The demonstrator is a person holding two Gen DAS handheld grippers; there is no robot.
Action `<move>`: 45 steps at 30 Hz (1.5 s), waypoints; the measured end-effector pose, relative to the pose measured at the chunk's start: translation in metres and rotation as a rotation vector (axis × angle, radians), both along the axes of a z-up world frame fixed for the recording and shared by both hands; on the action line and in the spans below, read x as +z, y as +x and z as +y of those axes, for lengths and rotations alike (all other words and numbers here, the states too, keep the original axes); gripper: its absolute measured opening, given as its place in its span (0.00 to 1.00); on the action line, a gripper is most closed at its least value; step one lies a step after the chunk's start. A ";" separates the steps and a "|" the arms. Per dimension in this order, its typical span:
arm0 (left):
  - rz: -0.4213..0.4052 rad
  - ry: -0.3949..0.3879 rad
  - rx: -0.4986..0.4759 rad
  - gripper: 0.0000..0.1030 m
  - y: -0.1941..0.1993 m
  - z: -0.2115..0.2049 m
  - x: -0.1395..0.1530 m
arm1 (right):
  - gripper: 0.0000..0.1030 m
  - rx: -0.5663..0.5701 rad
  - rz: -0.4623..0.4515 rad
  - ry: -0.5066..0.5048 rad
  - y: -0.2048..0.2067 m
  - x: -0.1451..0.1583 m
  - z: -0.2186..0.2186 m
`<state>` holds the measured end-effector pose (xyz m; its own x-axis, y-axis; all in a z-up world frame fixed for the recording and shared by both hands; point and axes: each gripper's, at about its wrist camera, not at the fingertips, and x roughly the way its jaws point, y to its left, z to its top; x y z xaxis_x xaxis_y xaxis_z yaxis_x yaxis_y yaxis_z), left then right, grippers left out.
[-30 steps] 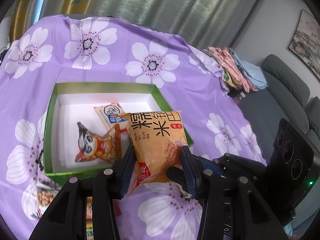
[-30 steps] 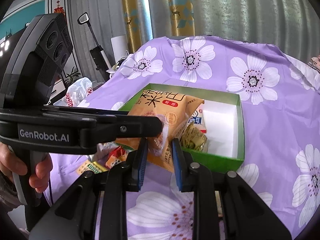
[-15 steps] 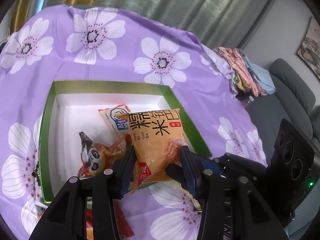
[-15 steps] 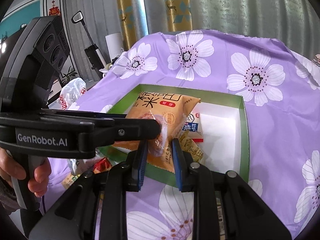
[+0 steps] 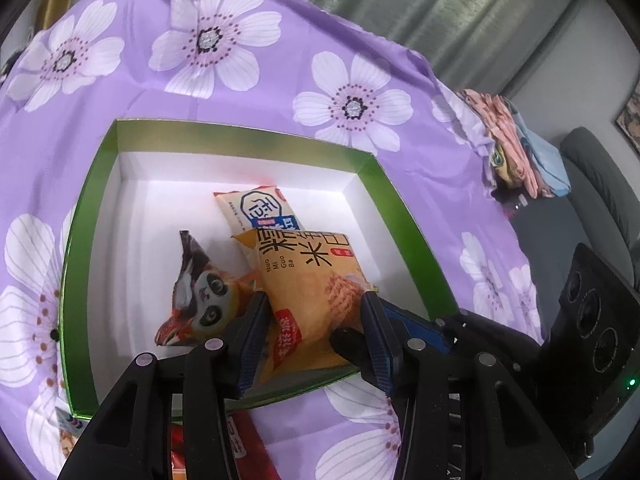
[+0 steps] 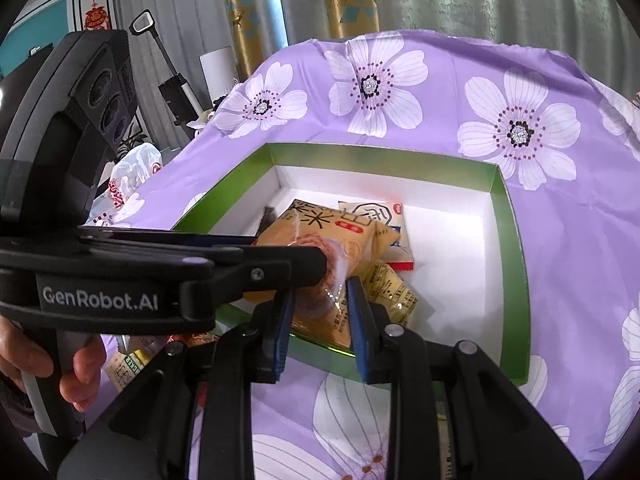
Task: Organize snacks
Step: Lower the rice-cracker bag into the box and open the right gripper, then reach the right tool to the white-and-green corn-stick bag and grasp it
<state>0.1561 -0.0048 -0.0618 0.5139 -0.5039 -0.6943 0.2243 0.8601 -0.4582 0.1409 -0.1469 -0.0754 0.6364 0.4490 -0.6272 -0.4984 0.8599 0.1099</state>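
Note:
An orange rice-cracker packet (image 5: 304, 272) hangs over the near part of the green box (image 5: 240, 136). My left gripper (image 5: 313, 300) is shut on its lower half. My right gripper (image 6: 320, 292) has the same packet (image 6: 332, 236) by its clear corner; its jaws are opening, with the packet still touching both pads. In the right wrist view the left gripper's finger (image 6: 280, 264) crosses in front. Inside the white-lined box (image 6: 512, 240) lie a panda packet (image 5: 204, 304), a white-and-blue packet (image 5: 260, 208) and a yellow packet (image 6: 392, 292).
A purple floral cloth (image 5: 340, 60) covers the table. Loose snacks lie outside the box's near edge: a red packet (image 5: 248, 448) and a few more (image 6: 128, 368). Folded clothes (image 5: 516, 152) and a grey sofa (image 5: 600, 184) are to the right. A hand (image 6: 76, 376) grips the left tool.
Both grippers have carried the orange packet forward and down, from the box's near edge to over its inside. The box fills more of both views.

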 end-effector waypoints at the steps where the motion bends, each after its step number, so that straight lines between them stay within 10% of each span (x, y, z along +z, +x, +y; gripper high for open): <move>1: 0.003 -0.001 0.006 0.45 0.000 0.001 0.000 | 0.28 -0.004 -0.001 0.001 0.000 0.000 0.000; 12: -0.056 0.029 0.054 0.76 -0.017 0.012 0.019 | 0.53 -0.062 -0.024 0.009 -0.013 0.008 -0.008; 34: -0.072 0.133 0.065 0.88 -0.105 0.021 0.037 | 0.88 -0.179 -0.065 -0.019 -0.088 0.029 -0.033; 45: -0.063 0.140 0.063 0.88 -0.130 0.022 0.040 | 0.89 -0.185 -0.074 -0.019 -0.110 0.037 -0.034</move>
